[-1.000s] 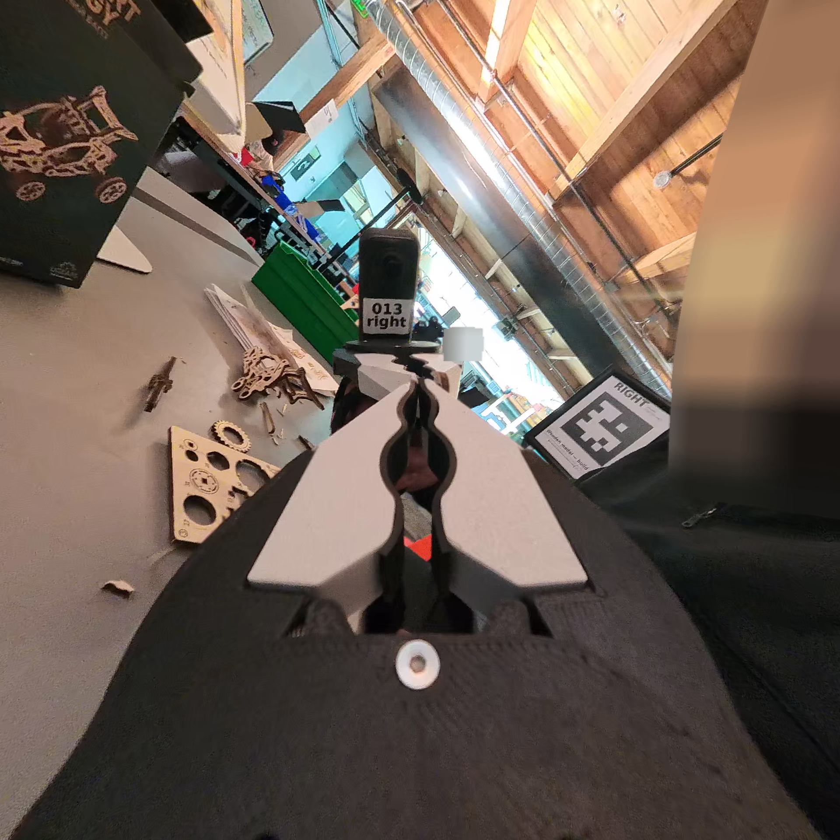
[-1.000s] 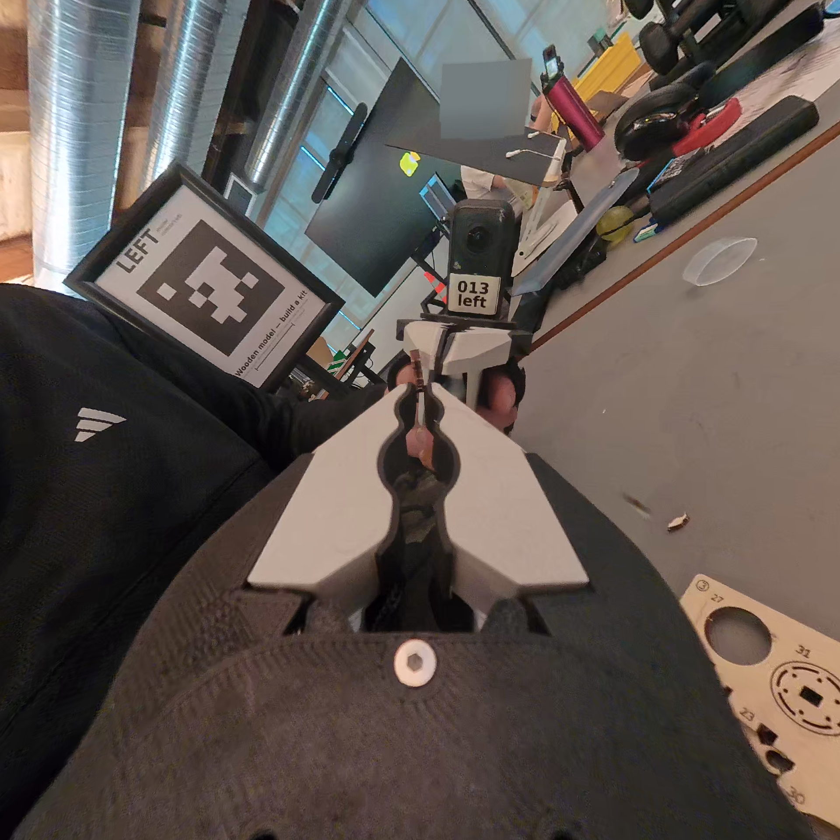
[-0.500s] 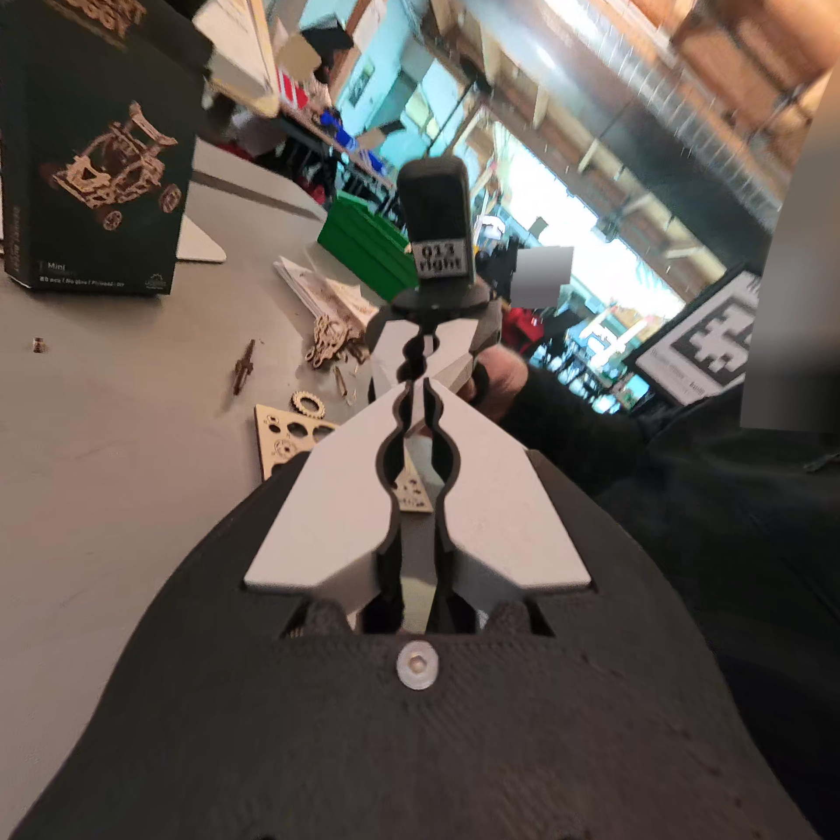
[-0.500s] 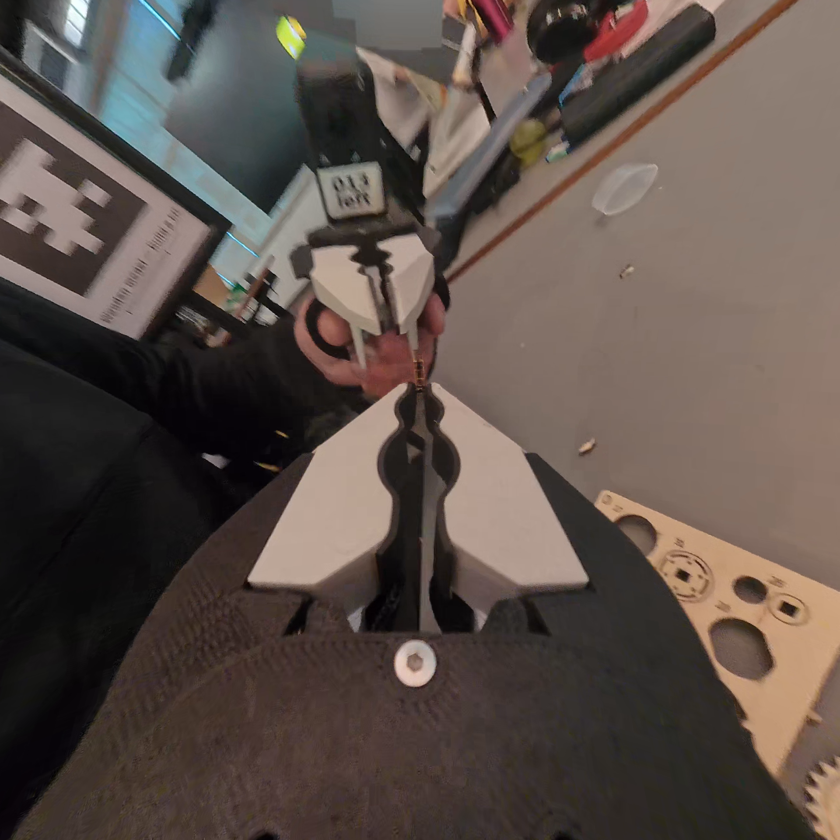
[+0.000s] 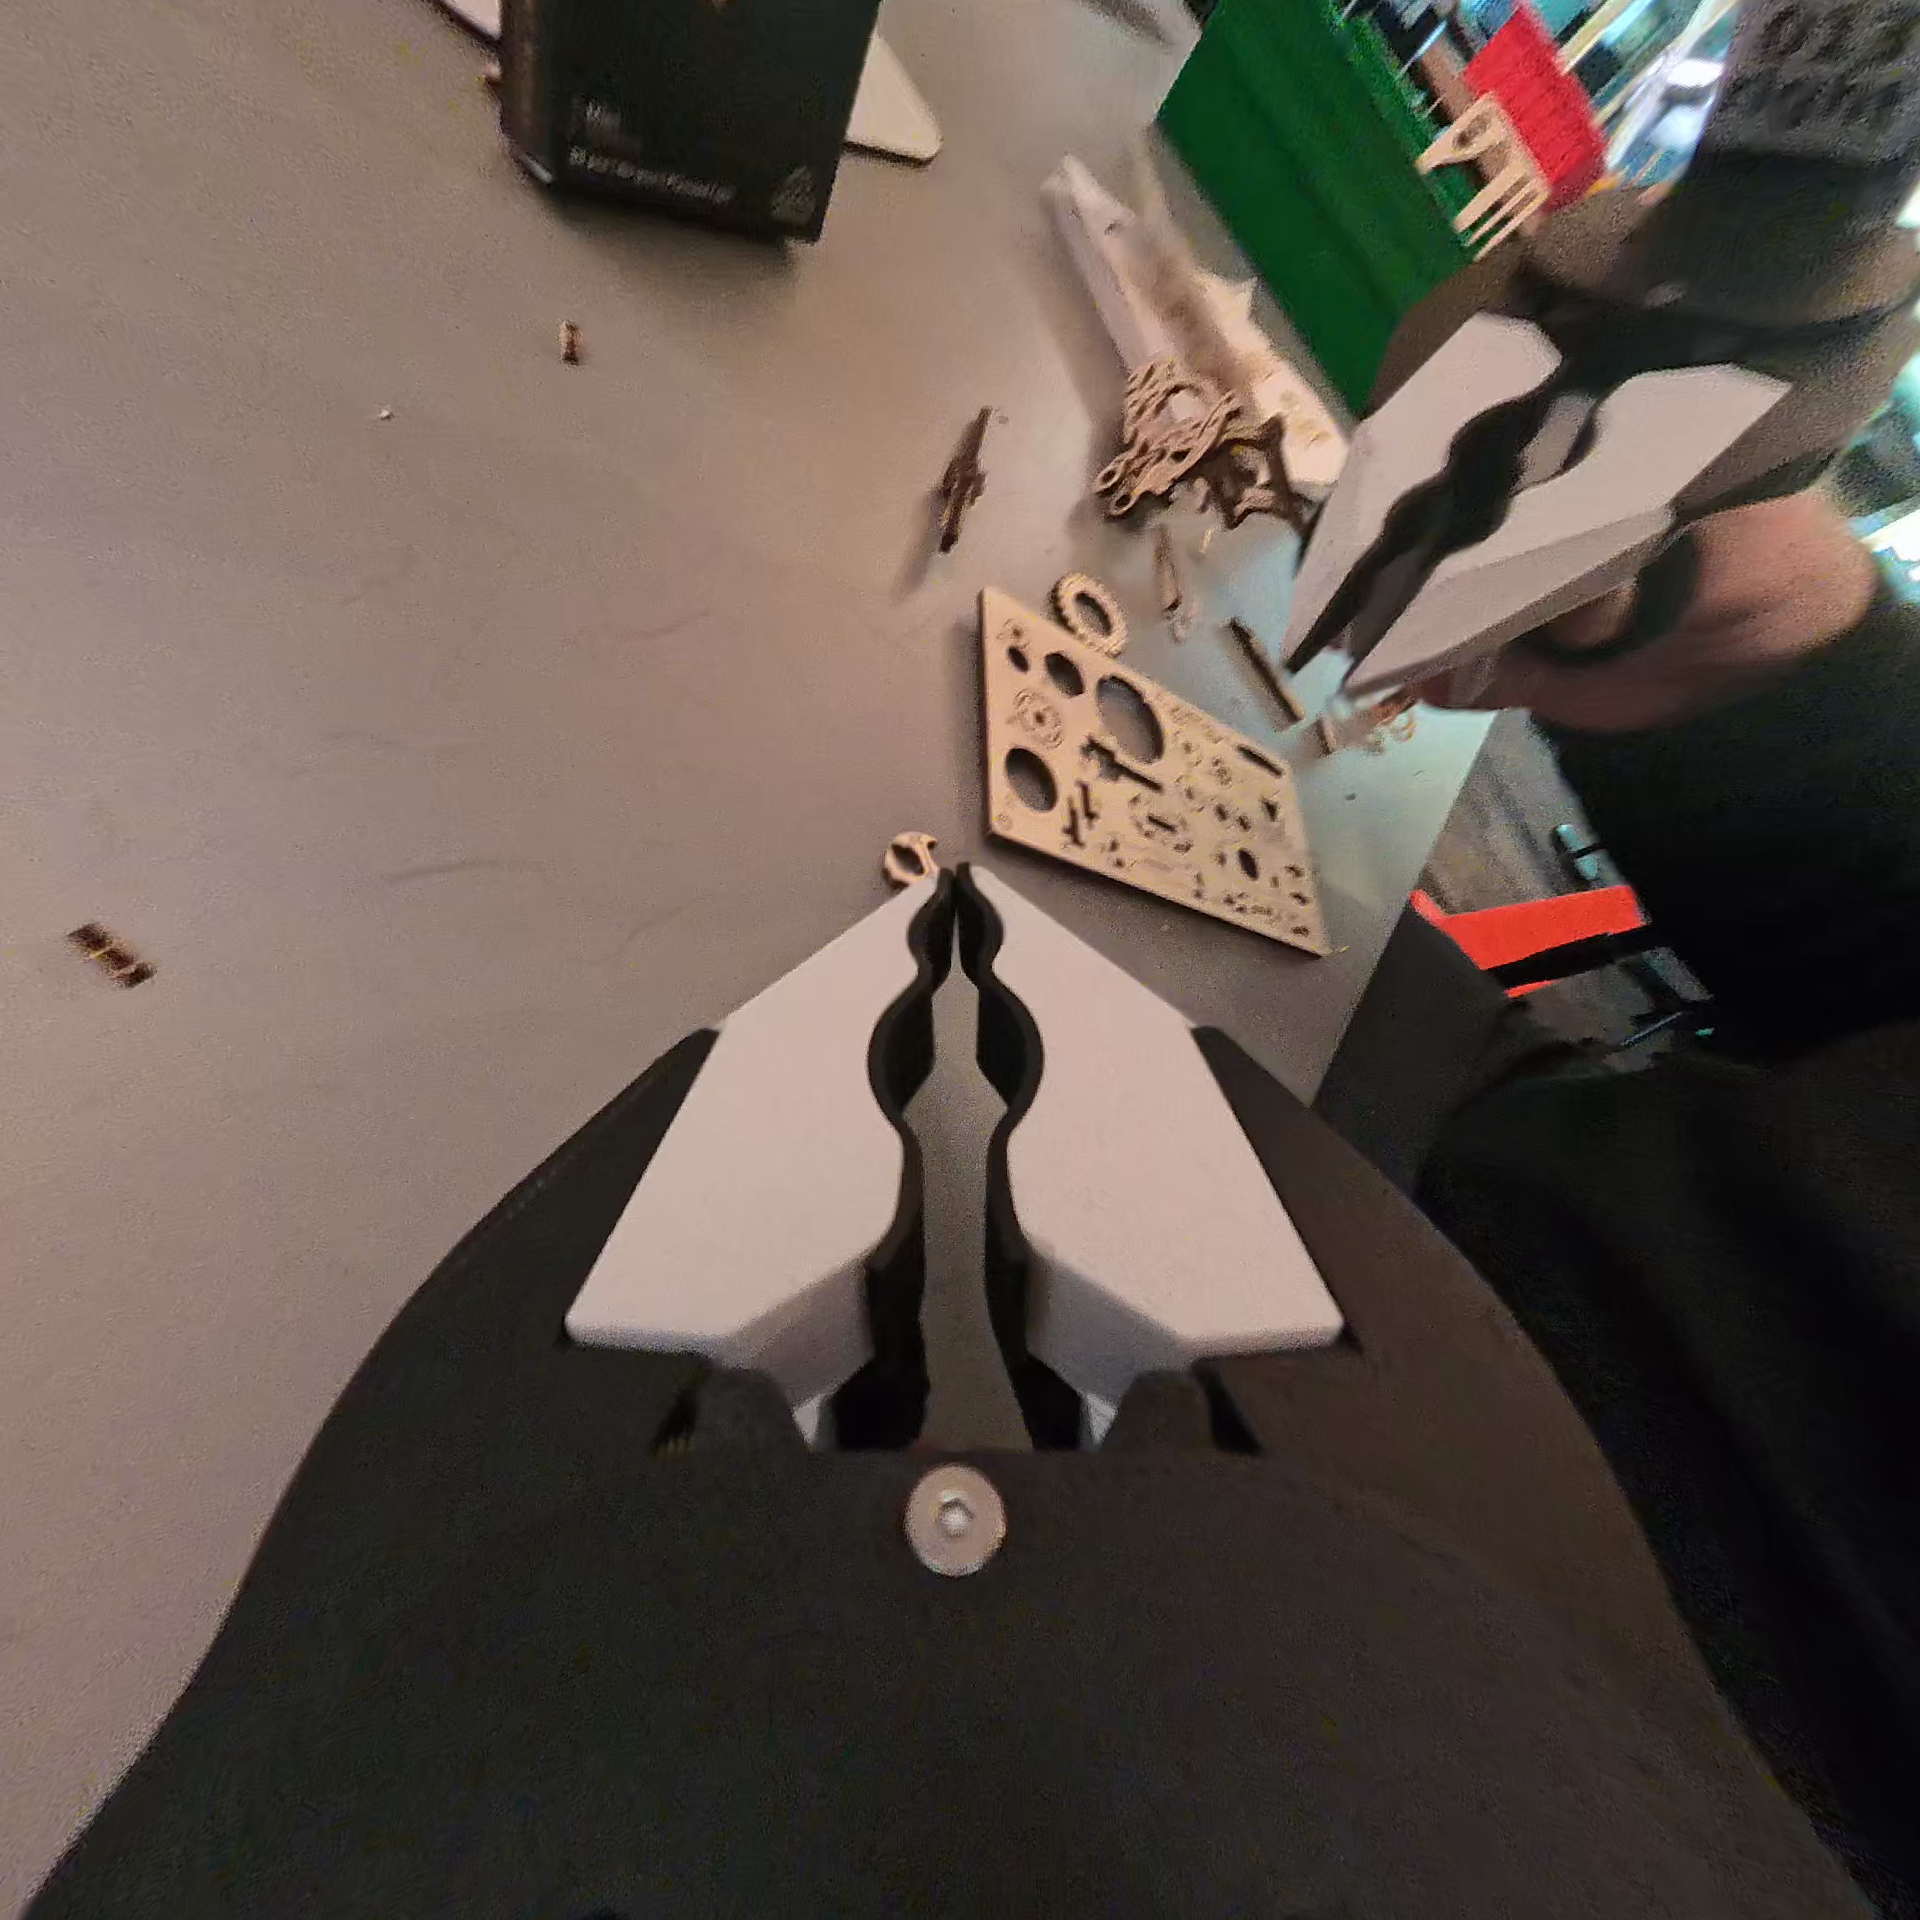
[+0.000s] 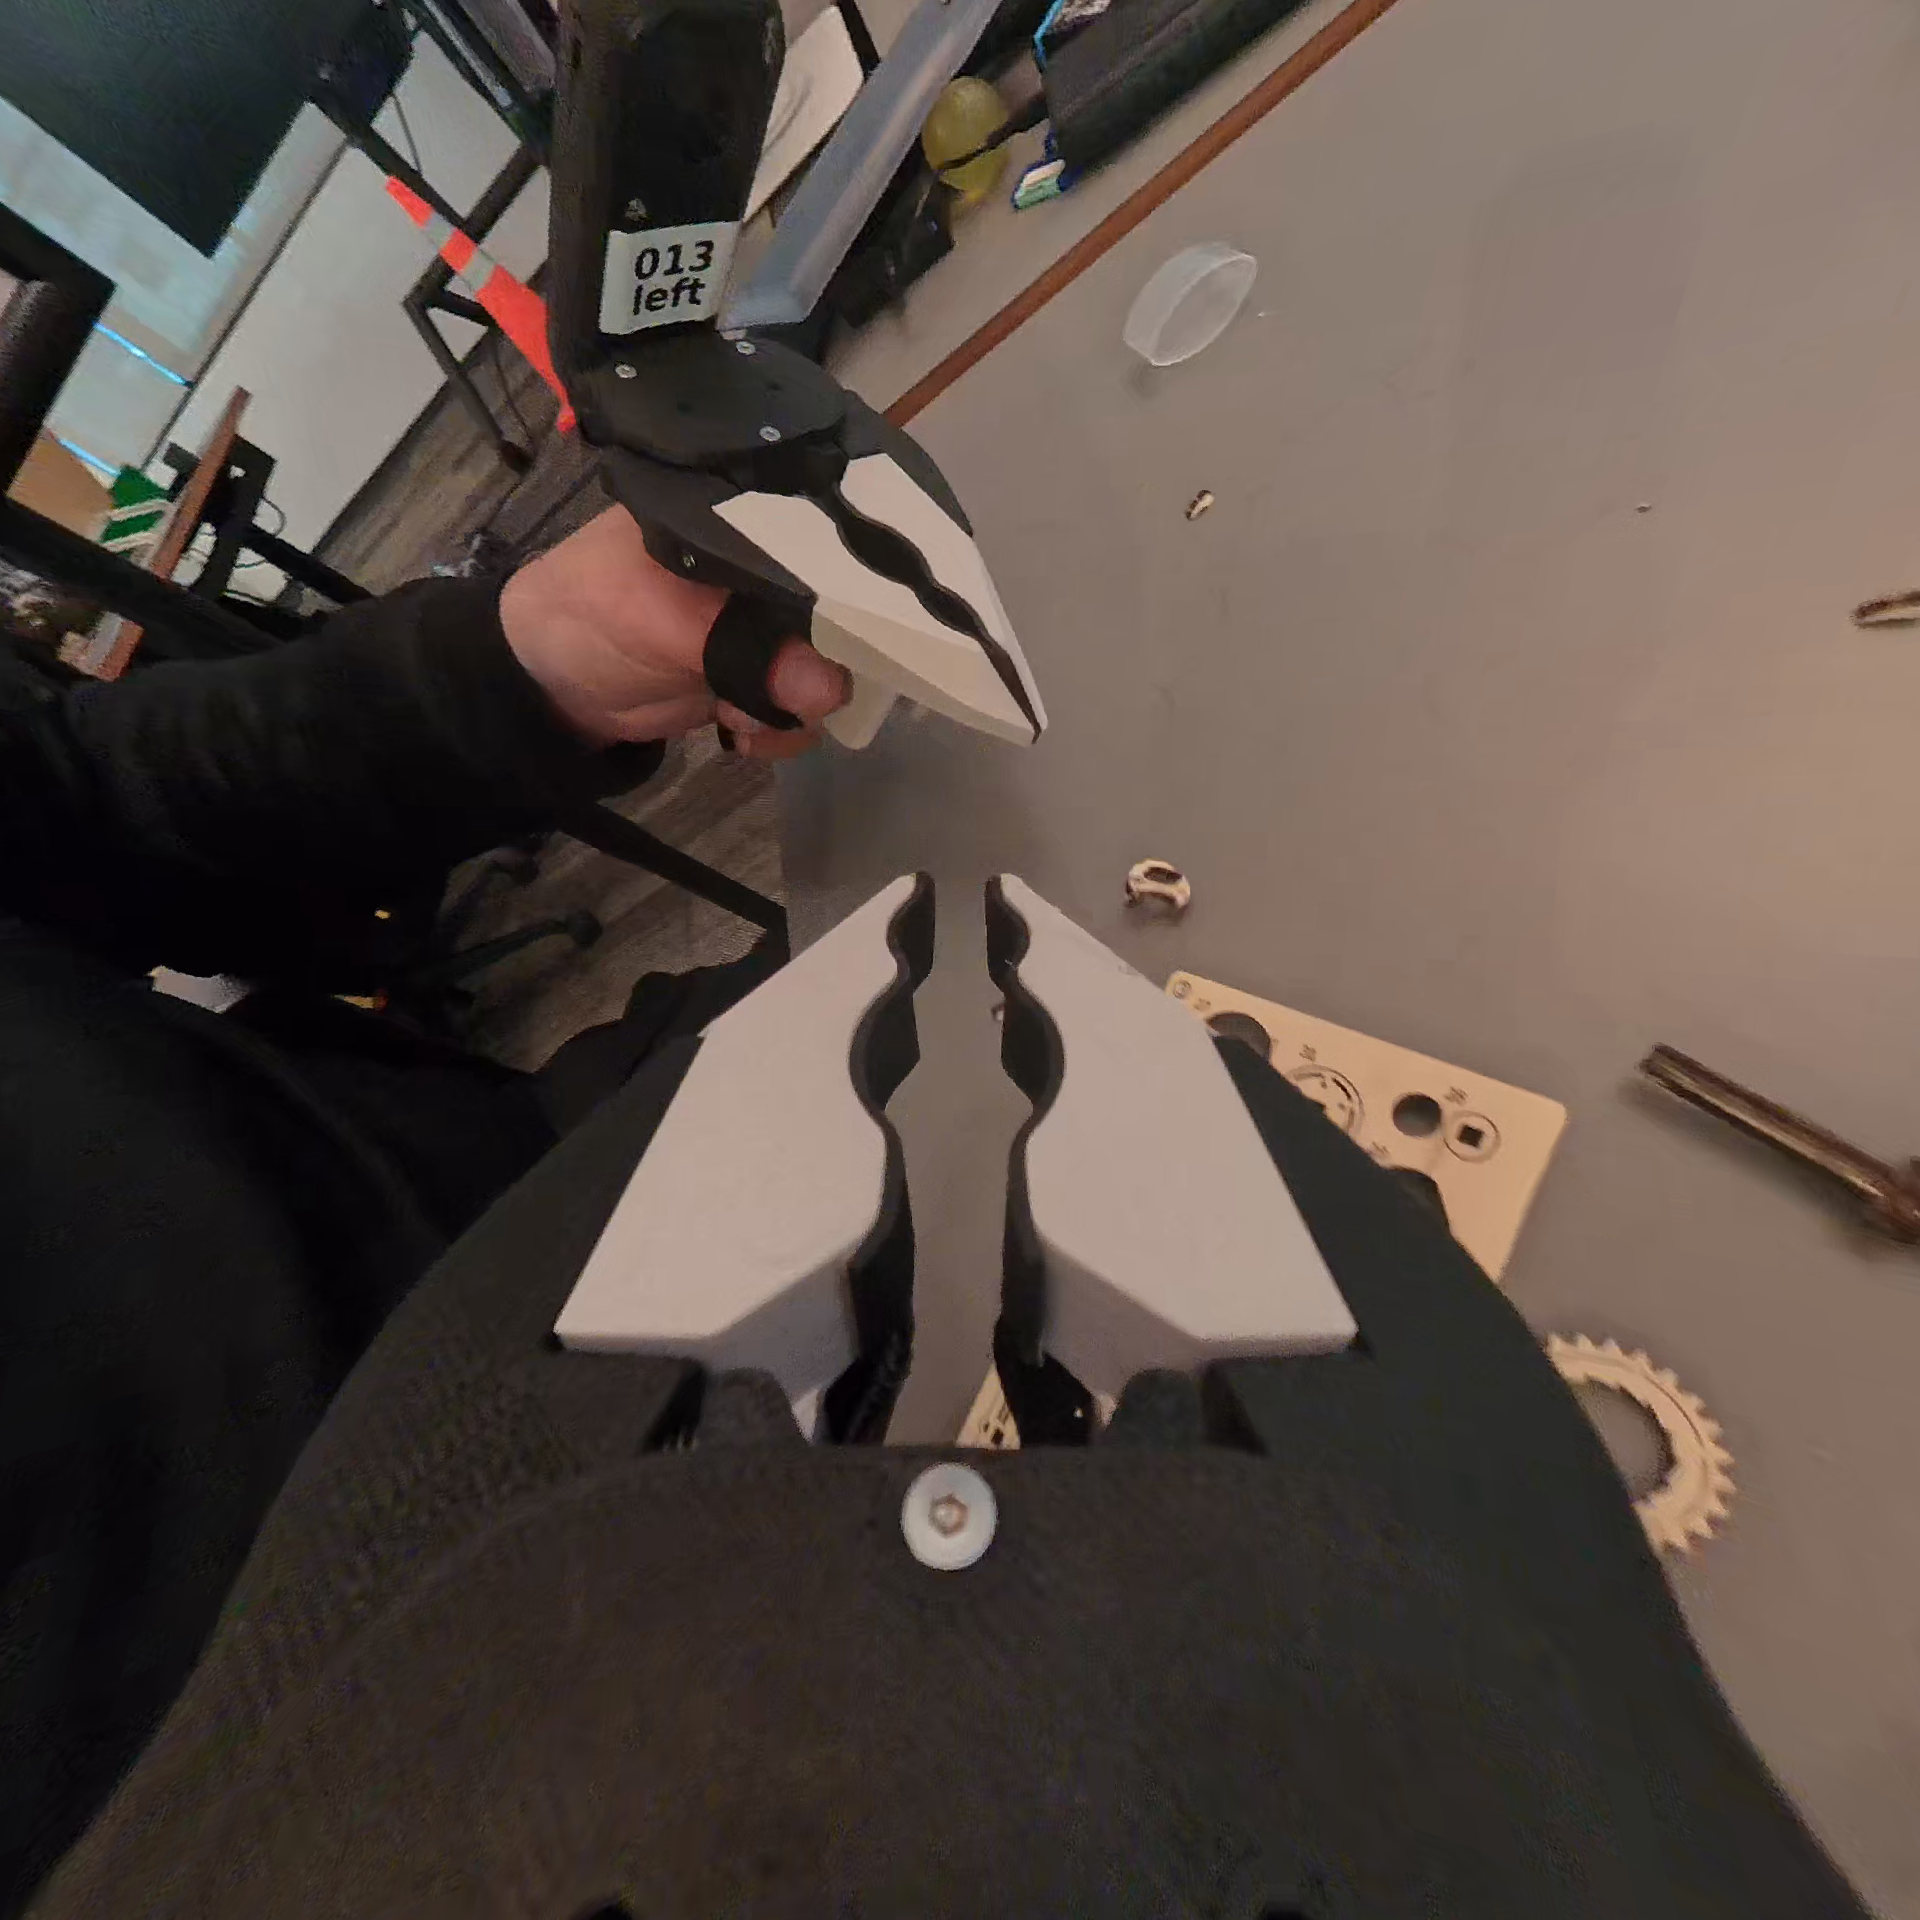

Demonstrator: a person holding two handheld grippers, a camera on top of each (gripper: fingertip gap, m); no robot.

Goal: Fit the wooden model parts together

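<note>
Nearby, the wooden sheet [image 5: 1148, 781] overhangs the table [image 5: 416, 623] edge.

Your right gripper [image 6: 958, 894] hangs over the grey table [image 6: 1455, 644] with its grey fingers parted and nothing between them. Just beyond the tips lies a small pale wooden ring piece [image 6: 1155, 883]. To the right, the flat plywood sheet with punched-out holes [image 6: 1455, 1132] sits partly under the gripper body, a toothed wooden gear [image 6: 1662, 1455] beside it. Your left gripper [image 6: 1023, 717] hovers farther off, tips pinched together, held by your hand [image 6: 644, 644]. A clear round plastic lid [image 6: 1190, 303] lies far back.
</note>
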